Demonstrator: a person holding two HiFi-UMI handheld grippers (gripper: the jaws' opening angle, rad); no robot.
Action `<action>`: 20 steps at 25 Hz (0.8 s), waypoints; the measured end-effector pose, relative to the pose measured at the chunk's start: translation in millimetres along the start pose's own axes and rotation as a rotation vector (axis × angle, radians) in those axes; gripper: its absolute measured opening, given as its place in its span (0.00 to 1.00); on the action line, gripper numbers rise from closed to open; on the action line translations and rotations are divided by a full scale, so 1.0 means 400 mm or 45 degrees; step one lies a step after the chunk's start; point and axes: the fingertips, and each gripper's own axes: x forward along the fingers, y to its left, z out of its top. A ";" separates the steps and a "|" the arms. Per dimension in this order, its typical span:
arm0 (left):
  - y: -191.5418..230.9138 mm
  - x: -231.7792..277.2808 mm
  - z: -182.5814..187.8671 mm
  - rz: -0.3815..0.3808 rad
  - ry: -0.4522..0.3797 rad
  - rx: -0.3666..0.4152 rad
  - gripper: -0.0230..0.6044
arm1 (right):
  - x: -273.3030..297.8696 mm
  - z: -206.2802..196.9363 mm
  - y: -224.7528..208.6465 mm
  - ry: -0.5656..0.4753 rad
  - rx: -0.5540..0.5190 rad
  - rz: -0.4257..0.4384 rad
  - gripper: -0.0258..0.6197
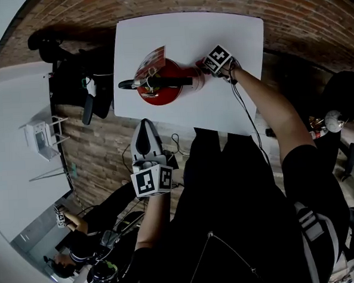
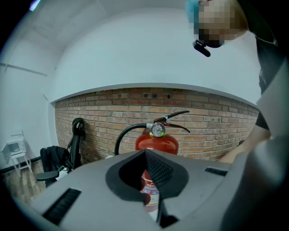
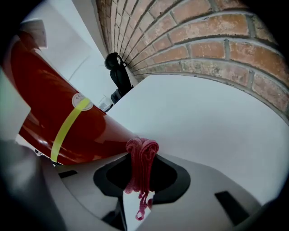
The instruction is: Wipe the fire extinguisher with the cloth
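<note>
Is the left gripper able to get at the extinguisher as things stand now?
Probably yes. The left gripper points straight at the extinguisher, and nothing stands between them on the table. Its jaws are together, so it must open first to grasp.

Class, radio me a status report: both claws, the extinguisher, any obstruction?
Right claw shut on cloth, at fire extinguisher's side. Left claw shut, empty, short of table. Nothing in the way.
</note>
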 end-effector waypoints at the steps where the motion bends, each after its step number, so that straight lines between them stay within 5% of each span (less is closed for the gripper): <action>1: 0.001 0.000 -0.003 0.000 0.004 0.002 0.05 | 0.007 0.000 -0.002 0.002 0.005 0.003 0.22; 20: -0.025 0.020 -0.015 -0.015 0.022 -0.010 0.05 | -0.007 0.016 0.033 -0.027 0.084 0.126 0.22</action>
